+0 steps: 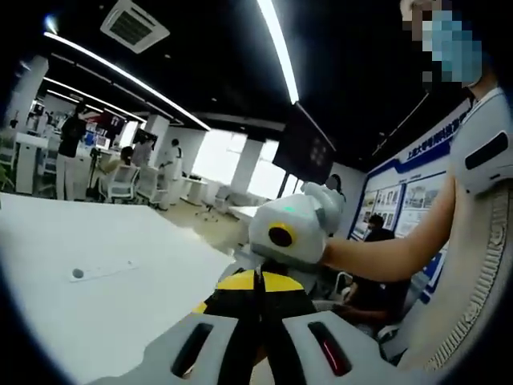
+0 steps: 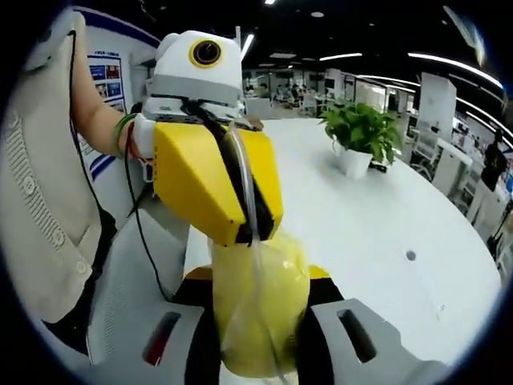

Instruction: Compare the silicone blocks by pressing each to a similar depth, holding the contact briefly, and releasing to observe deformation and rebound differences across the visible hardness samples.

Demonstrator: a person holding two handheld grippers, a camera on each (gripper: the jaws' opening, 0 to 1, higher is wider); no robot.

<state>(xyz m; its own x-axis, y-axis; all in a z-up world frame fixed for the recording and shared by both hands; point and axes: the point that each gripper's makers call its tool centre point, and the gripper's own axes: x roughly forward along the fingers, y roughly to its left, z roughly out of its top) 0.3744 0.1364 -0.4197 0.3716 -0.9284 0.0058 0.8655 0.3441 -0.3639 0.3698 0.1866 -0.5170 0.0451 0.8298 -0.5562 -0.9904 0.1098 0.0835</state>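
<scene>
A yellow silicone block (image 2: 260,317) in a clear plastic bag sits between the grey jaws of my right gripper (image 2: 260,281), which is shut on it. My left gripper (image 2: 253,234) reaches in from above left, its yellow jaws closed on the bag's clear top strip (image 2: 243,180). In the left gripper view my left gripper (image 1: 258,277) has its yellow tips pressed together. Right behind them is the white housing (image 1: 309,216) of the right gripper, held by a person's hand. Both grippers hover over the near edge of the white table (image 2: 377,224).
A potted green plant (image 2: 362,132) stands on the far part of the table, and a small round hole (image 2: 410,255) lies to the right. The person in a light shirt (image 2: 44,200) stands close on the left. Office desks, chairs and other people (image 1: 72,148) fill the background.
</scene>
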